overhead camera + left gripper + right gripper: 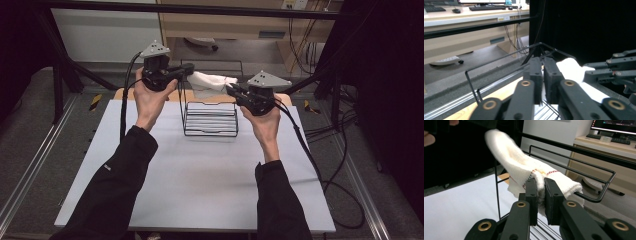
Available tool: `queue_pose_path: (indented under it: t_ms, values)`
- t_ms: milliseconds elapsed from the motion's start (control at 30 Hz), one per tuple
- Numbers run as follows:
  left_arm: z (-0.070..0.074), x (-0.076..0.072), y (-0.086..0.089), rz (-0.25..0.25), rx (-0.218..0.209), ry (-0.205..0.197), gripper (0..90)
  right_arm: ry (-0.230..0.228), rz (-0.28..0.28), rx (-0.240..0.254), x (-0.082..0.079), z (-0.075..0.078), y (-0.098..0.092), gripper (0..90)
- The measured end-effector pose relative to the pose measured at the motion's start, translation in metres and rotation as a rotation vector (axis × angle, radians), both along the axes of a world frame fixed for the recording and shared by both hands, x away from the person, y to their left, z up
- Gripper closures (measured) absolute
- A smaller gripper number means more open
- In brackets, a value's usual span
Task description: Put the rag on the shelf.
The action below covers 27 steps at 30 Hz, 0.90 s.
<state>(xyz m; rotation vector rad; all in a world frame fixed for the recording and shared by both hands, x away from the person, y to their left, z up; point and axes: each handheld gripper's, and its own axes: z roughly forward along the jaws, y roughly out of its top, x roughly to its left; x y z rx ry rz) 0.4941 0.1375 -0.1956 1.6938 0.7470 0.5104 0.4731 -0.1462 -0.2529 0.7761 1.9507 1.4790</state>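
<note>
Cloth: white woven towel with a thin red-and-yellow stitched stripe, held up in the air between the two grippers, above the back of the wire rack; in the high view it shows as a white bundle spanning the gap between them.
Cloth position: one part lies over or against the rack's top rail in the right gripper view, though whether it rests on the rail or only passes in front of it I cannot tell.
Right gripper: right gripper is clamped on a bunched fold of the towel, the cloth squeezed between its two black pads; in the high view it sits at the towel's right end.
Left gripper: left gripper has its jaws drawn nearly together; they appear to pinch the towel's other end at their tips, but the cloth itself is hard to make out between the pads. In the high view it meets the towel's left end.
Rack: black wire rack, standing upright at the far middle of the table, its bars bare.
Table: white tabletop, with a wooden board under the rack's back edge.
Done: towel picked up and lifted to rail height, gripped at both ends.
Left, by my judgement: spread it, lay it over the top rail, then let go with both grippers.
</note>
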Motion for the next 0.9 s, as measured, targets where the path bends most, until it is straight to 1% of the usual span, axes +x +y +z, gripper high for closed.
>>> queue_pose_path:
  t_ms: [67,133,267,400,500,700,867,900]
  values:
    - [0.001,0.000,0.001,-0.001,-0.001,0.005,87.4,0.001,-0.001,-0.002,0.000,0.000,0.000,82.3]
    - [-0.001,0.001,-0.001,-0.005,0.022,0.025,89.3,0.002,-0.002,-0.001,0.000,-0.001,0.000,82.3]
    - [-0.011,0.002,-0.008,-0.024,0.067,0.058,89.9,0.001,-0.002,-0.001,0.000,-0.001,0.001,82.2]
    - [-0.022,0.002,-0.011,-0.048,0.090,0.088,89.9,0.003,-0.001,-0.002,-0.001,-0.001,0.000,81.8]
    - [-0.030,-0.001,-0.012,-0.057,0.118,0.092,89.9,0.002,0.000,-0.005,-0.001,-0.001,0.000,80.7]
    - [-0.039,-0.002,-0.012,-0.063,0.129,0.105,89.9,0.010,0.006,-0.022,-0.002,-0.002,0.002,77.9]
    - [-0.041,-0.002,-0.012,-0.061,0.132,0.101,90.0,0.010,0.022,-0.015,-0.006,0.002,0.001,69.9]
    - [-0.041,-0.002,-0.013,-0.060,0.137,0.099,90.0,0.006,0.022,-0.016,-0.007,0.003,0.000,65.9]
